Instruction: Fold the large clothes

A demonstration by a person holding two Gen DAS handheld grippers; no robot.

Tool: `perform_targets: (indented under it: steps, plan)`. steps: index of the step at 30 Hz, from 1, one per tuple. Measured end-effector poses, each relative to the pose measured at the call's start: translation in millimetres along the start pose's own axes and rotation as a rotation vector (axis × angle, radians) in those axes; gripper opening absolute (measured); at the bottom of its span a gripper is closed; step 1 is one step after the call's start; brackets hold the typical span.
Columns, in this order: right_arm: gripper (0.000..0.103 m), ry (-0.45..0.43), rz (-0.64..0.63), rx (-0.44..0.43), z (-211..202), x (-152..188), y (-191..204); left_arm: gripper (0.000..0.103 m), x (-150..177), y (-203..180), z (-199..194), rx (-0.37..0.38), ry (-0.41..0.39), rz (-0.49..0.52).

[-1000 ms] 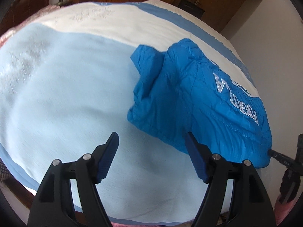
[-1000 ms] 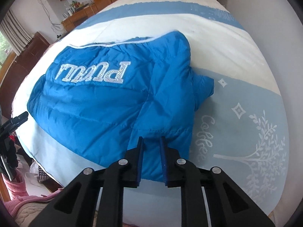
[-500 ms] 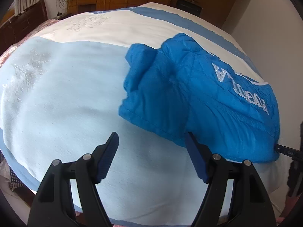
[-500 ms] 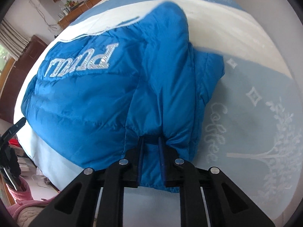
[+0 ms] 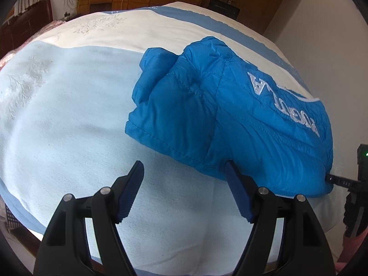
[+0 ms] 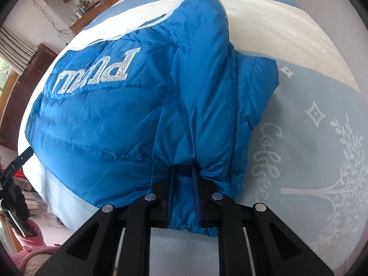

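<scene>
While our right gripper (image 6: 182, 177) pinches the near hem of the blue puffer jacket (image 6: 128, 119), we have a firm hold on the garment: its two blue pads are pressed close with a fold of quilted fabric bunched between them, and the cloth puckers right at the grip. We read that as the reason for the hold, since a thick, slippery shell like this needs a tight pinch at the edge to be carried anywhere.

Over on the other side, our left gripper (image 5: 184, 172) is spread wide and holds nothing. Its right finger (image 5: 234, 191) sits just at the jacket's (image 5: 230, 119) lower edge, while its left finger (image 5: 131, 191) hangs over bare bedspread (image 5: 69, 119). We judge it is lined up to take a second corner, so both hands can lift the hem together.

As for the jacket itself, it lies on the pale blue and cream bedspread (image 6: 322, 92), close to the near edge of the bed, back side up with the silvery lettering (image 6: 96, 76) showing. One sleeve (image 5: 158, 69) already lies folded in across the body, which keeps the bundle narrow. We reckon the fold is partway along, with the bottom half not yet brought up.
</scene>
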State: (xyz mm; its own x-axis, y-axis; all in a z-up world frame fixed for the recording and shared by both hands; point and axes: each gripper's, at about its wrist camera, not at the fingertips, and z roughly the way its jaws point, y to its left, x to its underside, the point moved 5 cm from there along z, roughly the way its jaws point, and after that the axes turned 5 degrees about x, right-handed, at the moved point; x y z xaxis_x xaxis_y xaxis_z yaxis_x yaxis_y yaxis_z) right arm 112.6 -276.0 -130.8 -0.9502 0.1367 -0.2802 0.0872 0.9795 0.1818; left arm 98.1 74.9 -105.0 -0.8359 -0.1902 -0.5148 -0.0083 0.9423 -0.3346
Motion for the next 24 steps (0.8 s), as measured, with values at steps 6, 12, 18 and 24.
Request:
perform_targets:
  steps: [6,12,18,24]
  plan:
    - [0.013,0.004,0.006,-0.018,-0.9,0.1,-6.2,0.076,-10.2,13.3,3.0,0.053,-0.031,-0.087]
    - [0.013,0.008,-0.001,-0.014,-2.1,-0.2,-7.4,0.081,-14.1,30.1,13.1,0.117,-0.035,-0.201]
    - [0.013,0.017,-0.003,-0.014,-1.8,-2.0,-4.6,0.083,-16.0,42.4,22.0,0.228,-0.038,-0.3]
    - [0.013,0.016,-0.003,-0.016,-1.2,-1.7,-3.9,0.081,-31.4,53.0,30.7,0.368,-0.091,-0.424]
